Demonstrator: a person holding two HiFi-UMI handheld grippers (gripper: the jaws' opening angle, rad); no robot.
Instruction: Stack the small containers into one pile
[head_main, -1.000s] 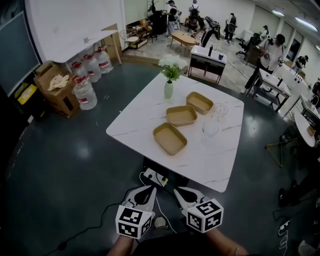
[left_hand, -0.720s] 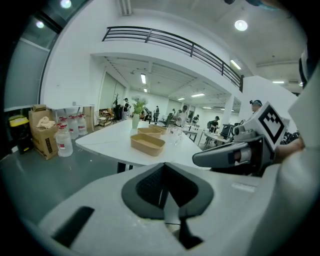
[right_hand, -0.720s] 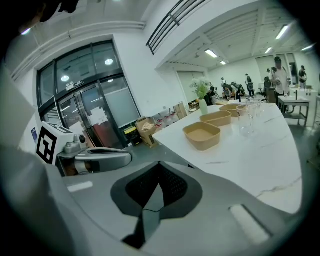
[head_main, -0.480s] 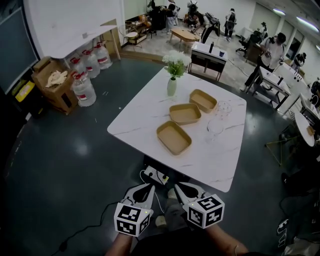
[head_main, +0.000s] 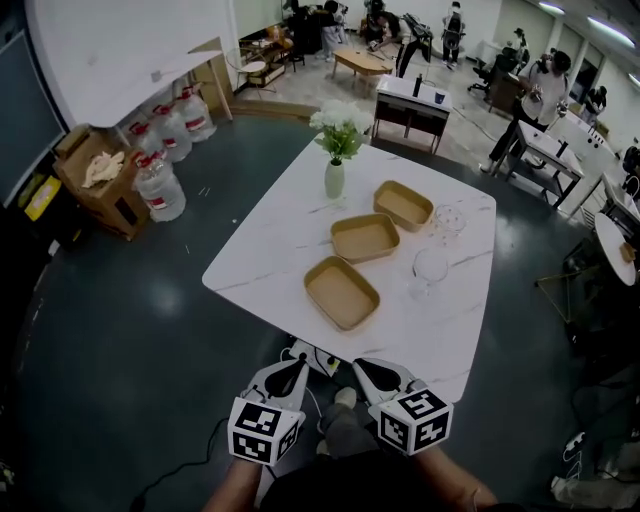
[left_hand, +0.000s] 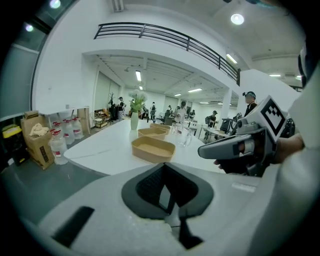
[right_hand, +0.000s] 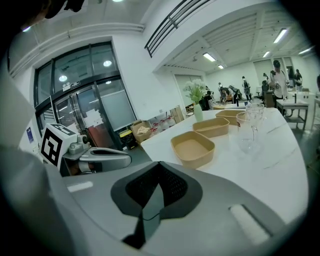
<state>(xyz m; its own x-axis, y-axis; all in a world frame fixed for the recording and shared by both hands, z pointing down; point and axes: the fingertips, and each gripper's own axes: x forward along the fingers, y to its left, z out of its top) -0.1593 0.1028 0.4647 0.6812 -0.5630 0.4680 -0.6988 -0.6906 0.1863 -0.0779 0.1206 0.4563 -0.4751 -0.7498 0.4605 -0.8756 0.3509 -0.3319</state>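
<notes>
3 tan containers lie apart on the white table (head_main: 260, 260), all beyond both claws. The nearest container (head_main: 342, 292) is straight ahead of the left gripper (head_main: 291, 370) and the right gripper (head_main: 364, 369). The middle container (head_main: 364, 237) lies behind it, and the far container (head_main: 404, 205) is farther on and to the right.

Both claws are pressed together with nothing between the jaws. They are held side by side, short of the table's near edge.

2 clear stemmed glasses stand ahead and to the right: the near glass (head_main: 429, 267) is beside the nearest container and the far glass (head_main: 449, 220) is beside the far one. A vase of white flowers (head_main: 335, 178) stands beyond the containers, ahead-left. A power strip (head_main: 312, 357) lies on the dark floor just ahead of the claws. Well off to the left are water bottles (head_main: 160, 185) and a cardboard box (head_main: 95, 180).
</notes>
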